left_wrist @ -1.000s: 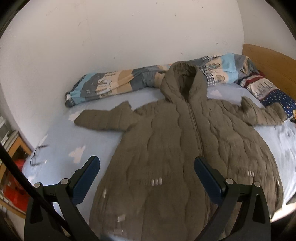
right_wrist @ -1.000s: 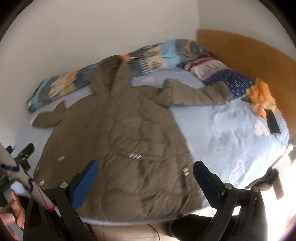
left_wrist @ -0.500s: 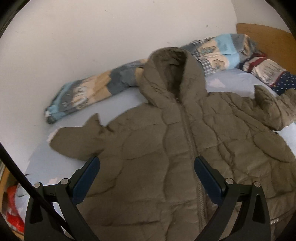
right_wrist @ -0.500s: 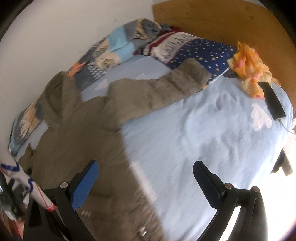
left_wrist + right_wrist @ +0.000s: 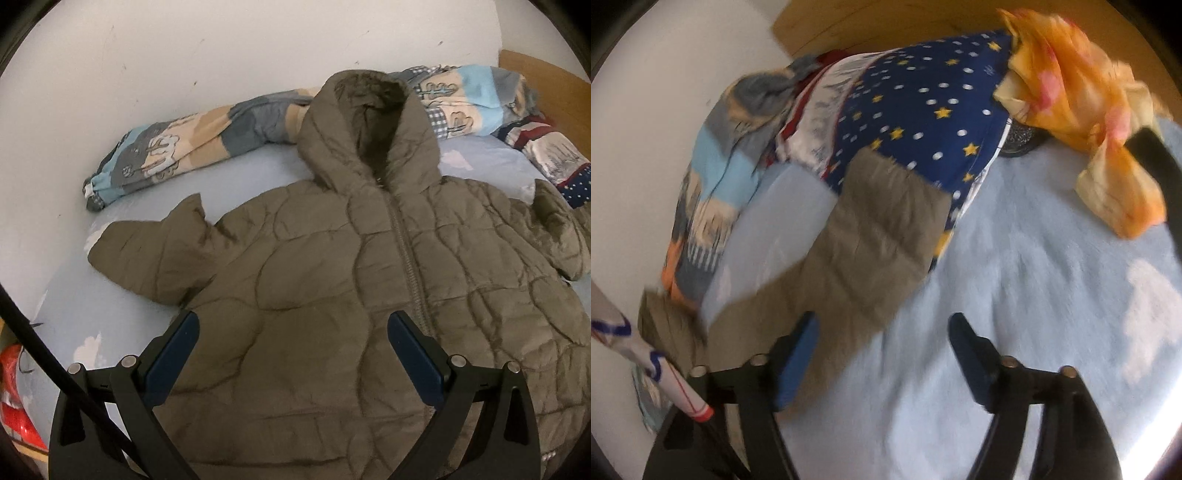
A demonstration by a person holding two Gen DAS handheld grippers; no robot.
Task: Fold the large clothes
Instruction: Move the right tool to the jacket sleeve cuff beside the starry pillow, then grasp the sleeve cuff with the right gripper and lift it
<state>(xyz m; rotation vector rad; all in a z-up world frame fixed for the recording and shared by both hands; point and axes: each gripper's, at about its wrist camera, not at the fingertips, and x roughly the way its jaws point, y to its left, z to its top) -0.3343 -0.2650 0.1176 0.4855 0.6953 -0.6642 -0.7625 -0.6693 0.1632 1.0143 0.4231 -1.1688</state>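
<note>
A quilted olive coat [image 5: 332,280] lies spread face up on a pale blue sheet [image 5: 110,306], zip closed, hood [image 5: 365,122] toward the wall and both sleeves out to the sides. The left tongs [image 5: 293,332] hang above its chest with jaws wide and nothing between the blue pads [image 5: 173,354]; the zip runs just inside the right-hand pad, and one sleeve [image 5: 155,254] lies ahead of the left-hand pad. Beyond the hood, a rolled patchwork quilt [image 5: 192,136] runs along the wall.

The right tongs [image 5: 882,354] hover over the sheet beside the coat's other sleeve [image 5: 871,236]. Their jaws have just been closing and now stand at a middling gap, still apart and gripping nothing. The sleeve's lower edge passes behind the left-hand pad [image 5: 798,362]; whether it touches the pad cannot be told through the blur. The cuff lies ahead of the tongs, resting on a starry navy pillow [image 5: 923,96]. An orange cloth [image 5: 1078,99] lies far ahead to the right, by a wooden headboard [image 5: 849,26].
</note>
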